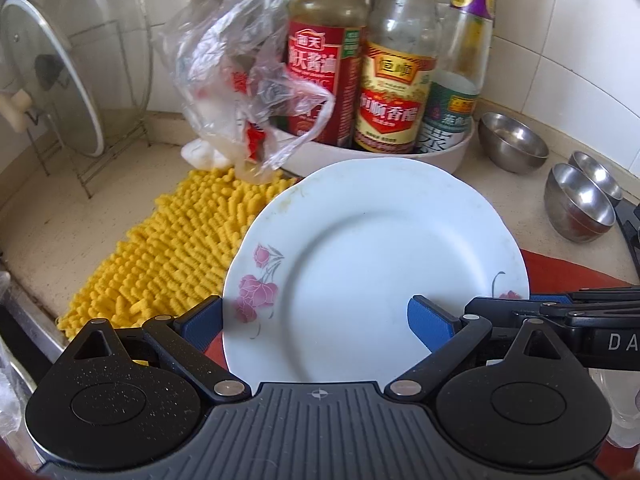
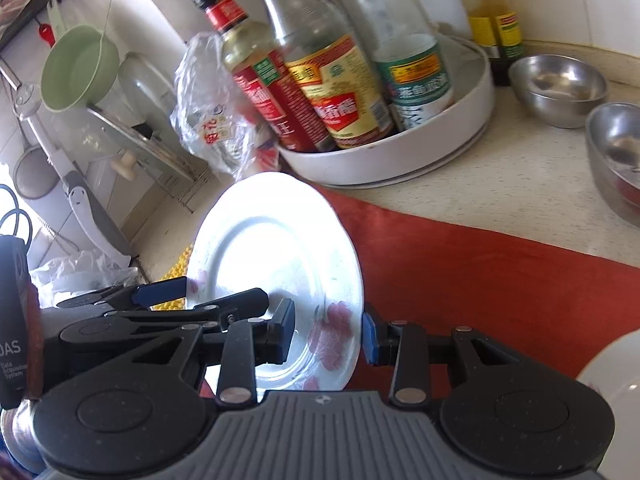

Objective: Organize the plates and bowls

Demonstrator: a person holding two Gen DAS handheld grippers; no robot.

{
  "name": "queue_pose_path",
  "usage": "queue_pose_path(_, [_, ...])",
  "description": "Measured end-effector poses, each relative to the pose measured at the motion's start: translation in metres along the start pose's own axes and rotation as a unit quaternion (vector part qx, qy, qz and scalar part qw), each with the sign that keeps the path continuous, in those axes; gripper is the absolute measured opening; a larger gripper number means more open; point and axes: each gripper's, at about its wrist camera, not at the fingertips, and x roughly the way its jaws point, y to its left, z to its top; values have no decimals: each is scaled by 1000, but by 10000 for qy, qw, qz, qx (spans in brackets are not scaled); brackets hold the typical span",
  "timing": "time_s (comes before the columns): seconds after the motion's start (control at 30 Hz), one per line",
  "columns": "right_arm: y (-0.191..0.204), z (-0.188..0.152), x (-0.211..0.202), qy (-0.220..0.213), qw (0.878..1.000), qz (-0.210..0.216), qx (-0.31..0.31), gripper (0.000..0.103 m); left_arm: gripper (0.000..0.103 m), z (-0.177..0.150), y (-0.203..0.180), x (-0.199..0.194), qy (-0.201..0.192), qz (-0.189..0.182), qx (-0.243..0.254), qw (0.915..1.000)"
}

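Observation:
A white plate with pink flowers [image 1: 376, 264] is held tilted above the counter. My left gripper [image 1: 316, 320] stands open with its blue pads on either side of the plate's left rim, one under and one over it. My right gripper [image 2: 328, 334] is closed on the plate's right rim [image 2: 280, 264]; its fingers [image 1: 560, 308] show at the right of the left wrist view. Three steel bowls [image 1: 512, 142] [image 1: 580, 200] [image 1: 598, 172] sit on the counter at the right.
A white tray [image 1: 444, 156] of sauce bottles [image 1: 392, 92] stands behind the plate. A clear plastic bag [image 1: 248, 80] hangs beside it. A yellow mat [image 1: 176, 240], a red cloth [image 2: 480, 272], a glass lid in a wire rack [image 1: 60, 76] and another white dish [image 2: 616, 400] lie around.

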Motion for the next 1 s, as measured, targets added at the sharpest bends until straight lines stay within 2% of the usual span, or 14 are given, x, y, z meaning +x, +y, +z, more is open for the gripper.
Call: queue_pose_path(1.0, [-32,-11,-57,-496,9977,-266,382,37,99,12,-63,-12,-285,-251,496,9980])
